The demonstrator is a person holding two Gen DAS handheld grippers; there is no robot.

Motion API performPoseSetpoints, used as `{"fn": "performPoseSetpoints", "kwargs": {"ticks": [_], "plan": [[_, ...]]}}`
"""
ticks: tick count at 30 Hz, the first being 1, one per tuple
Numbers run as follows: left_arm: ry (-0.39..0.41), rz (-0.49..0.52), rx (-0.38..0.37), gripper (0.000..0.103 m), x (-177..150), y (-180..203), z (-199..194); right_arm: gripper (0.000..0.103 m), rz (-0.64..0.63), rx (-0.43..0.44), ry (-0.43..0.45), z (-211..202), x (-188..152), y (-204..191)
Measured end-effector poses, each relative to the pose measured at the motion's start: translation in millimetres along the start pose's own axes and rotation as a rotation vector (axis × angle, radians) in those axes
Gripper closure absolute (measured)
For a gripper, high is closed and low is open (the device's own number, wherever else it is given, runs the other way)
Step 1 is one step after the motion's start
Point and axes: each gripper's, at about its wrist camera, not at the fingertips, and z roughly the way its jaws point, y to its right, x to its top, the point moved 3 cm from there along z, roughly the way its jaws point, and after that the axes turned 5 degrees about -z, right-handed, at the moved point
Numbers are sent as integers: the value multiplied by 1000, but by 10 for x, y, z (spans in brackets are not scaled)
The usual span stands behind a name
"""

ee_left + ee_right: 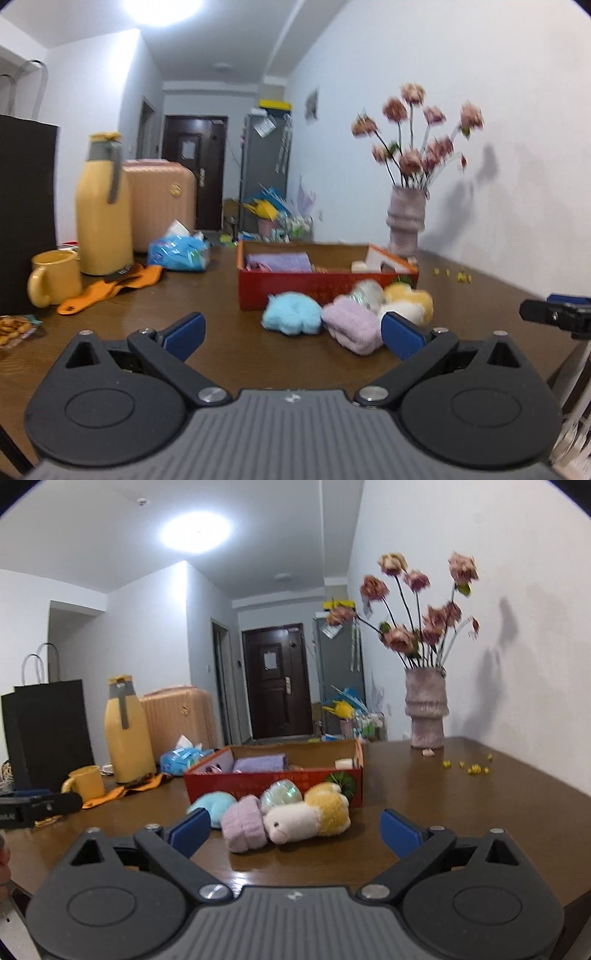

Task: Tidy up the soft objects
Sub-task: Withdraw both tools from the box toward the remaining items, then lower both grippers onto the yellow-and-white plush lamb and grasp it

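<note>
Soft toys [288, 816] untouched, both jaws wide, empty

Before you on the table [461, 812], the plush toys [295, 816] lie just in front of the box [273, 781]; jug [127, 731] and mug [86, 782] stand left, vase [426, 709] behind right.

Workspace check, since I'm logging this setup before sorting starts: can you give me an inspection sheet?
Surface: brown wooden table, glossy; small yellow bits scattered near the wall.
Job's things: blue fluffy item, lilac fluffy item, white-and-yellow plush toy and an iridescent bundle lie clustered before the red box; a purple cloth is inside the box.
Clutter: yellow jug, yellow mug, orange cloth, tissue pack, vase of flowers.
Grippers: left gripper and right gripper both open, empty.
Cables: nothing seen.
Surroundings: pink suitcase, dark door, black bag.
</note>
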Motion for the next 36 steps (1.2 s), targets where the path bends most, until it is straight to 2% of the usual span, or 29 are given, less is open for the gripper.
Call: {"fn": "performPoseSetpoints", "kwargs": {"ticks": [5, 10, 16, 20, 22, 24, 27, 29, 30, 32, 34, 36], "plan": [[-80, 20, -14, 0, -74, 135, 534, 8, 17, -25, -65, 439, -113, 113], [-133, 21, -30, 0, -34, 305, 985, 9, 47, 3, -115, 1058, 11, 264], [-186, 34, -19, 0, 59, 398, 1371, 19, 62, -1, -207, 1957, 99, 382], [-207, 44, 0, 0, 96, 426, 1538, 34, 127, 3, -270, 2372, -18, 508], [-222, 49, 6, 0, 89, 451, 1618, 48, 190, 71, -268, 2372, -61, 579], [-240, 55, 5, 0, 67, 493, 1696, 49, 213, 98, -276, 2259, -94, 627], [-261, 70, -15, 0, 29, 599, 1805, 49, 176, 157, -297, 1965, -142, 700], [-266, 95, -17, 0, -10, 722, 1854, 45, 155, 220, -323, 1771, -171, 790], [-255, 130, 0, 0, -43, 815, 1865, 42, 150, 216, -330, 1683, -170, 830], [-226, 210, 12, 0, -131, 1018, 1853, 24, 141, 126, -284, 1491, -108, 906], [-218, 263, -11, 0, -221, 1198, 1805, 22, 142, 74, -227, 1313, -29, 965], [-227, 265, -50, 0, -282, 1305, 1750, 22, 168, 63, -188, 1136, 11, 1022]]}}
